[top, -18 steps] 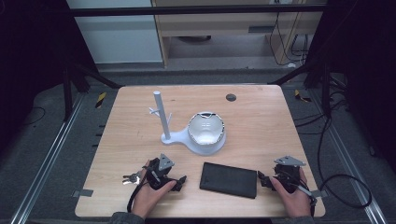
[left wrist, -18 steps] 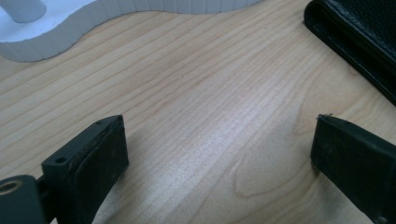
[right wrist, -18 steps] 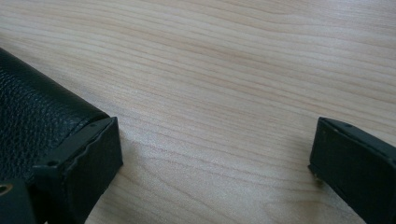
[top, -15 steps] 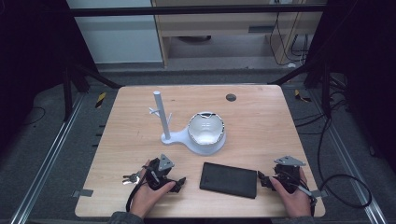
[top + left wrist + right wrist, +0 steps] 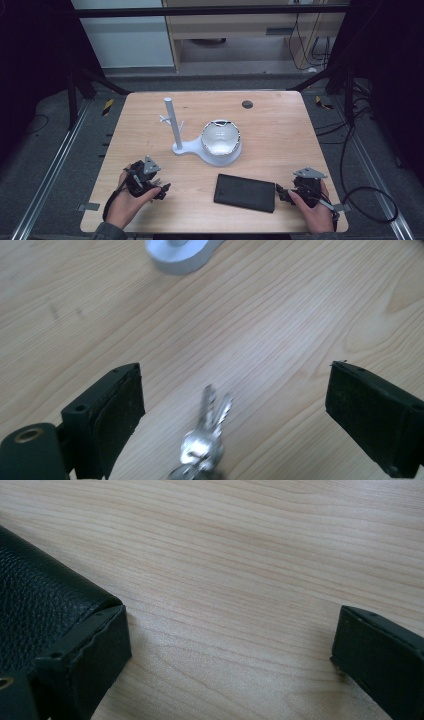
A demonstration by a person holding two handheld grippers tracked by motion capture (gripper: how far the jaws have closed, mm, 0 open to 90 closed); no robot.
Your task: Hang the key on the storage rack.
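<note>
so the keys (image 5: 202, 442) lie low in the left gripper view, between the wide-open left gripper (image 5: 240, 425), blades pointing away, while the equally wide right gripper (image 5: 230, 665) sits beside the black case (image 5: 245, 192) on the surface (image 5: 280, 130).

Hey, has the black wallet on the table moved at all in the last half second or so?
No. The black wallet lies in the same place, just below and right of the white stand, as in the earlier high views.
</note>
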